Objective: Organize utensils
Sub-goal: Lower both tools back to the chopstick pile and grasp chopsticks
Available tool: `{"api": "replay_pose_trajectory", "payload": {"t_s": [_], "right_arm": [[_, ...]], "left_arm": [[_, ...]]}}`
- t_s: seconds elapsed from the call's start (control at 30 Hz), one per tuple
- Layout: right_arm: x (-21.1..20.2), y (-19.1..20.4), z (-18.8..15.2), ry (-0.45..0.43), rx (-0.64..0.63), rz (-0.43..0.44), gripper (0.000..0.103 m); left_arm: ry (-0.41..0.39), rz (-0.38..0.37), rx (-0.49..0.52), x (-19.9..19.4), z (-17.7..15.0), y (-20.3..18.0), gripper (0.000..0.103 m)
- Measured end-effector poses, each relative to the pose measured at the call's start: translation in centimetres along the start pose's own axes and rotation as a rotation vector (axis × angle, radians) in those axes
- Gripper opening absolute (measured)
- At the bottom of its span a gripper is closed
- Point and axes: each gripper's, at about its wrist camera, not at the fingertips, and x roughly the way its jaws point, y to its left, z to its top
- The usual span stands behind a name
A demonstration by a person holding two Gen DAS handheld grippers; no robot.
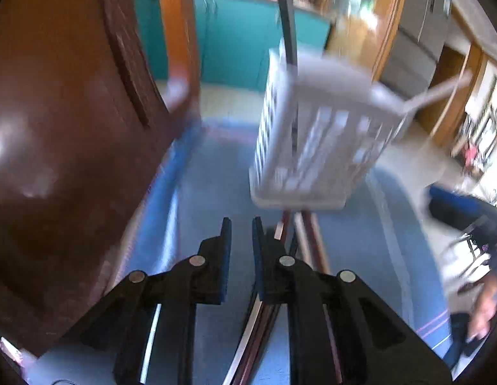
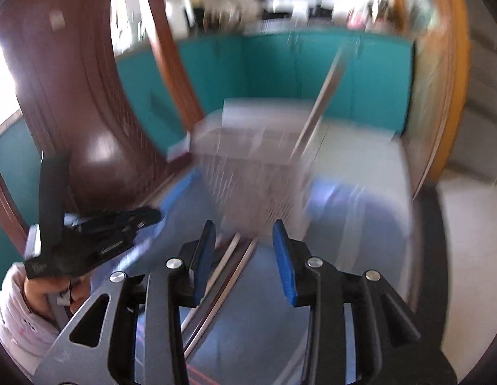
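Observation:
A white slotted utensil basket (image 1: 315,141) stands on a blue cloth; a black-handled utensil (image 1: 287,22) and a silver handle (image 1: 441,93) stick out of it. It appears blurred in the right wrist view (image 2: 258,173) with a silver handle (image 2: 322,96). Several long utensils (image 1: 307,237) lie on the cloth in front of the basket, also in the right wrist view (image 2: 223,272). My left gripper (image 1: 241,227) is nearly closed with a narrow gap and nothing between its fingers, above the cloth. My right gripper (image 2: 243,234) is open and empty over the lying utensils.
A dark brown wooden chair back (image 1: 65,122) stands at the left edge of the cloth. Teal cabinets (image 1: 235,41) are behind. The left gripper's body (image 2: 88,237) and hand show at left in the right wrist view. Both views are motion-blurred.

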Motion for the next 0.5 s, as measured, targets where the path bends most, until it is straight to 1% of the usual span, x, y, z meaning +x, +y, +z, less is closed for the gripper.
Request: {"api": "replay_pose_trajectory", "payload": {"t_s": [0.03,0.1,0.13,0.2,0.3,0.43,0.5], "right_arm": [[2.6,-0.3,-0.8,0.072,0.029,0.011,0.037],[6.0,-0.8,-1.8,0.169,0.086,0.006,0.037],[7.2,-0.9,-2.2,0.201,0.108,0.005,0.037],[9.3,-1.1,-2.9,0.254,0.146,-0.014,0.037],[10.3,-0.5,-3.2,0.272,0.134,-0.044,0.037],[10.8,1.0,-3.4,0.264,0.081,-0.083,0.037],[11.2,1.7,-3.4,0.260,0.055,-0.105,0.037]], "left_arm": [[0.033,-0.006,0.027,0.7,-0.4,-0.4,0.014],[0.087,-0.029,0.064,1.6,-1.1,-1.1,0.014],[0.115,-0.034,0.080,2.0,-1.5,-1.5,0.014],[0.137,-0.040,0.101,2.3,-2.0,-1.8,0.014],[0.161,-0.057,0.118,2.5,-2.0,-2.2,0.014],[0.195,-0.045,0.126,2.9,-2.3,-2.4,0.014],[0.195,-0.046,0.124,2.8,-2.5,-2.3,0.014]]}}
